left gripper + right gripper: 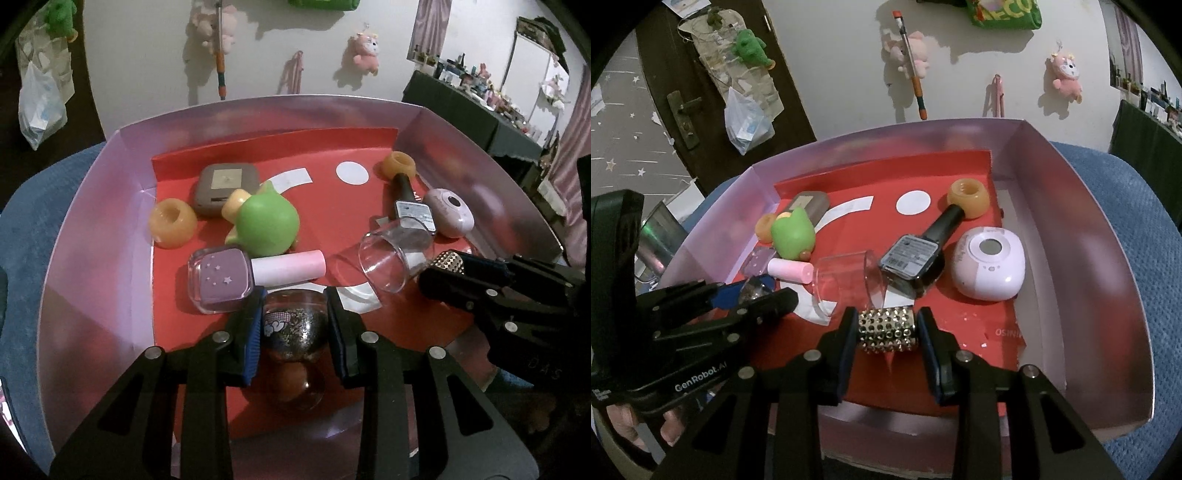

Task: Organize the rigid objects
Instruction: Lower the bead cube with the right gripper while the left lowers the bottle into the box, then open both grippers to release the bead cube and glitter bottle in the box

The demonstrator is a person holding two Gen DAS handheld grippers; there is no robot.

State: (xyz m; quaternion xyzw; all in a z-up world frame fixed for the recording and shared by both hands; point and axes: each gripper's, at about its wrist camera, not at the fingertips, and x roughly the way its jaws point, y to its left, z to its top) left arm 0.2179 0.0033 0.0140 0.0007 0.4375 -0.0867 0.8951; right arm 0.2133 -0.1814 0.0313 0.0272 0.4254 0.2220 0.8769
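Note:
My left gripper [295, 325] is shut on a dark glittery glass bottle [293, 328] just above the red floor of a pink-walled box [92, 206]. My right gripper [888, 326] is shut on a gold studded cylinder [886, 328] near the box's front; it also shows in the left wrist view [448, 262]. In the box lie a purple nail-polish bottle with a pink cap [221, 280], a green frog toy [266, 225], a clear glass cup on its side [391, 258], a black bottle [919, 254] and a pink oval device [990, 262].
Two amber rings [171, 223] [399, 166] and a brown square case [225, 188] sit further back in the box. The box rests on a blue cloth [1126, 221]. Plush toys hang on the wall behind.

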